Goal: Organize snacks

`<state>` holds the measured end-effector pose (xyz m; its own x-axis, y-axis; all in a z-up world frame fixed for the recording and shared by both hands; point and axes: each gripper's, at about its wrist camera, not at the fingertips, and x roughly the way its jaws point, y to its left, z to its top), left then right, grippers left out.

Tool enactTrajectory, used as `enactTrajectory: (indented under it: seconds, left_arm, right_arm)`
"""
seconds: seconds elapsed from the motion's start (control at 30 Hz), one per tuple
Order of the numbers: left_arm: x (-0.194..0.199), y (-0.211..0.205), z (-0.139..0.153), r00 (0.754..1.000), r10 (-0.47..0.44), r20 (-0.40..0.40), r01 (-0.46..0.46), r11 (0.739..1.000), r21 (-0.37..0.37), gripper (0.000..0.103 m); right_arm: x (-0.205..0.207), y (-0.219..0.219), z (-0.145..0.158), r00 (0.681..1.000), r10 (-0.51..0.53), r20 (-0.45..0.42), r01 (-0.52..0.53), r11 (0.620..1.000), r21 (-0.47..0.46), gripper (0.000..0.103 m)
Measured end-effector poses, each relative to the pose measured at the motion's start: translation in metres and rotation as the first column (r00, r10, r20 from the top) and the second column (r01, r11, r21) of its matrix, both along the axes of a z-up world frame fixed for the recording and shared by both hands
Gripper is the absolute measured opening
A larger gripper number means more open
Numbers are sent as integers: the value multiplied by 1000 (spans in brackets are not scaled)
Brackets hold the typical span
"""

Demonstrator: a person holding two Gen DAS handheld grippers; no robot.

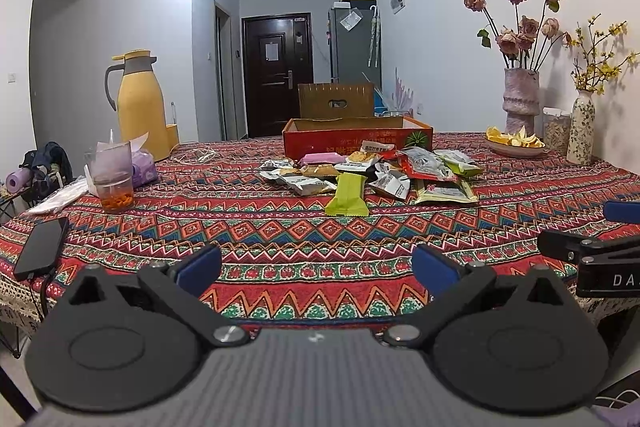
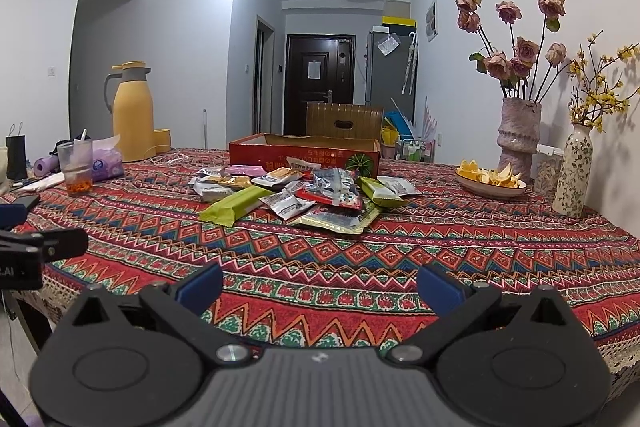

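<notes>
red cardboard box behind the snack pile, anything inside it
The red cardboard box is open-topped; only its brown inner wall shows. Its near wall hides the floor, so contents cannot be told.

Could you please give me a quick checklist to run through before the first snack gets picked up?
1. Left gripper open and holding nothing: ok.
2. Right gripper open and holding nothing: ok.
3. Red cardboard box open at the top, just behind the pile: ok; whether anything is inside: cannot tell.
4. Green snack bar lies nearest, at the pile's front edge, nothing on top of it: ok.
5. Tablecloth between grippers and snack pile free of obstacles: ok.
6. Glass cup well to the left of the reach path: ok.
</notes>
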<state>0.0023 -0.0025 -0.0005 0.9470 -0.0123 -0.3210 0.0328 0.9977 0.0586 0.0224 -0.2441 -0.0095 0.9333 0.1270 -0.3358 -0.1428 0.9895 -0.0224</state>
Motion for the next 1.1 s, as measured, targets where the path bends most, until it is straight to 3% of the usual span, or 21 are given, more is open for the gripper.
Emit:
enactTrajectory:
  seconds: [1.1]
  left_arm:
    - [0,-1,-2,1000,0,-11,0,1000,-4,103]
  right_arm:
    - [0,0,-3,1000,-2,-7,2,1000,3,103]
